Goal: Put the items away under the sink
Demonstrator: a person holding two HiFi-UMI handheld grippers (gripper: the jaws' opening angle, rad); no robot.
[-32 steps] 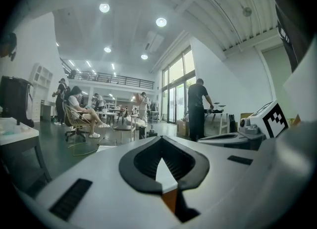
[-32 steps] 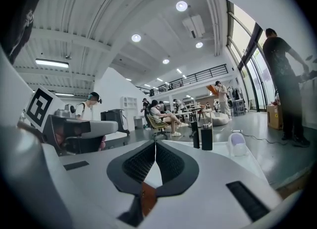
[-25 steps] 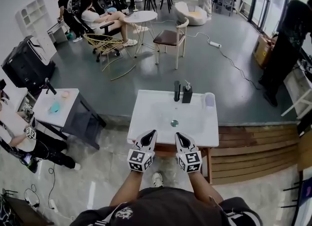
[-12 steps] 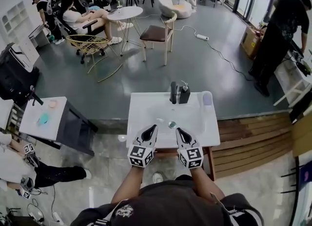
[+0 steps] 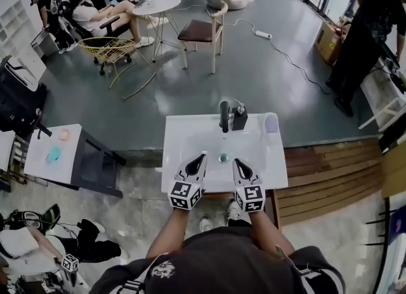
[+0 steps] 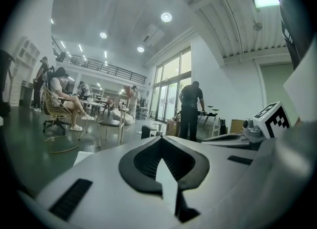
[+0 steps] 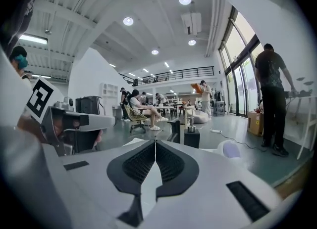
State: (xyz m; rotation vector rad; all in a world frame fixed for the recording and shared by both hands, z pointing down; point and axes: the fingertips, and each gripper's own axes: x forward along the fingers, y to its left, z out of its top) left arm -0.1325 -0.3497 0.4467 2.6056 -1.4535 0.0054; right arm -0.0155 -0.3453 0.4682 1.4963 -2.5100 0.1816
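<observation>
A white sink [image 5: 190,140] stands in front of me, with a drain [image 5: 223,157] in its basin. On its back rim stand a black faucet [image 5: 224,116], a black soap dispenser [image 5: 240,119] and a pale lilac cup [image 5: 271,123]. My left gripper [image 5: 200,159] and right gripper [image 5: 236,163] hover side by side over the sink's front rim, both shut and empty. The right gripper view shows its jaws [image 7: 155,146] closed, with the faucet [image 7: 174,130], dispenser [image 7: 191,135] and cup [image 7: 229,149] beyond. In the left gripper view the jaws [image 6: 161,141] meet too.
Wooden decking [image 5: 330,172] lies to the sink's right. A small white table [image 5: 54,153] and a dark cabinet [image 5: 95,162] stand to the left. A person [image 5: 371,20] stands at the far right; a chair [image 5: 203,32] and seated people are behind.
I have stepped closer to the sink, and both grippers have moved forward from its front edge to over the basin. Both stay shut.
</observation>
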